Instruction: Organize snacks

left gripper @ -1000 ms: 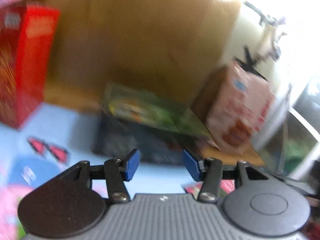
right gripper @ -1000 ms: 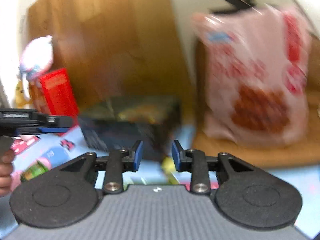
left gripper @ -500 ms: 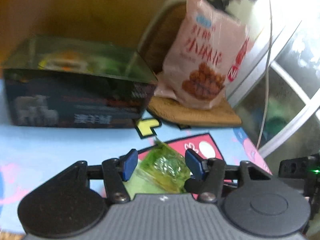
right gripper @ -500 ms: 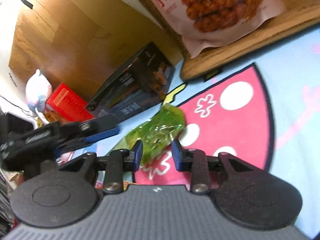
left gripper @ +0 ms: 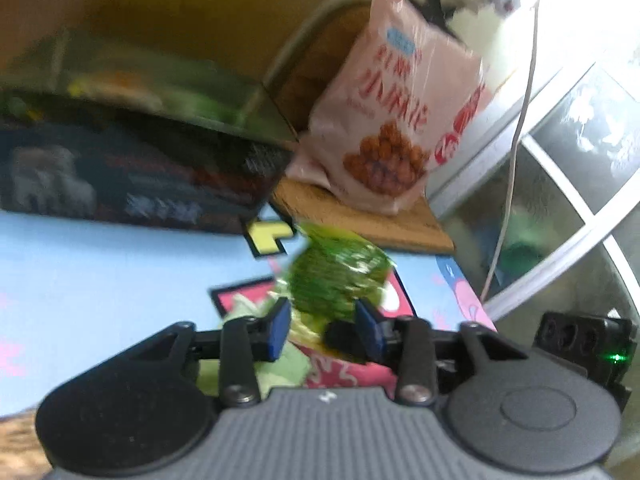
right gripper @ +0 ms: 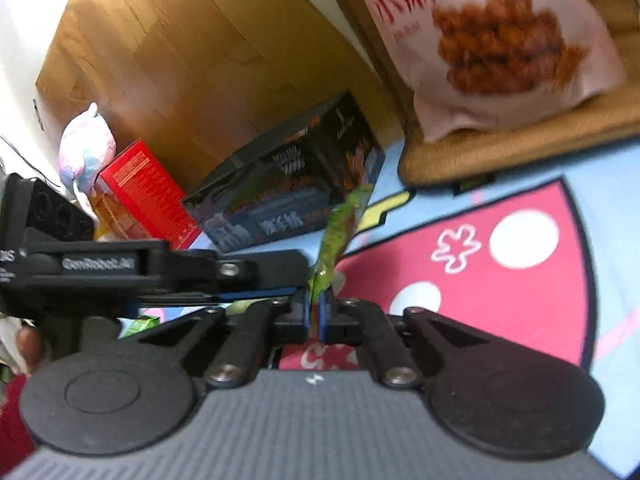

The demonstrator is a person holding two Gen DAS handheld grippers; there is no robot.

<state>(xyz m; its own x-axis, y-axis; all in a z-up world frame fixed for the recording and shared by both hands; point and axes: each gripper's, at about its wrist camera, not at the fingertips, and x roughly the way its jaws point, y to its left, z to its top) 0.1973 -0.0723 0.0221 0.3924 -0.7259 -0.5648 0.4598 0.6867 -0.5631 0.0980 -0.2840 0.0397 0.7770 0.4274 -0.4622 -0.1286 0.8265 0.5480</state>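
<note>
Landmark: the dark box (right gripper: 288, 196), one, lying on its long side on the printed mat (right gripper: 500, 280) in front of a wooden panel (right gripper: 192, 60).
Left of the dark box: one red carton (right gripper: 148, 196) standing just beside it, and one pink-and-blue soft toy (right gripper: 86, 144) behind that carton.
Left tongs (left gripper: 325, 330): seen from the right wrist view, they reach in from the left, in front of the dark box; their jaws are closing, with the green packet between the blue pads, though blur hides whether the pads touch it.
Green packet (right gripper: 338, 236): one, crinkly and translucent, in front of the dark box's right end, held edge-up above the mat's red patch.
Right tongs (right gripper: 315, 314): jaws pressed together on the packet's lower edge, which stands up between them.
Other green wrappers: pale green pieces (left gripper: 280, 368) lie under the left tongs; their number is unclear.
Right of the dark box: one pink snack bag (left gripper: 394, 120) printed with brown fried twists, standing on one brown cushion (left gripper: 360, 220) that touches the mat.
</note>
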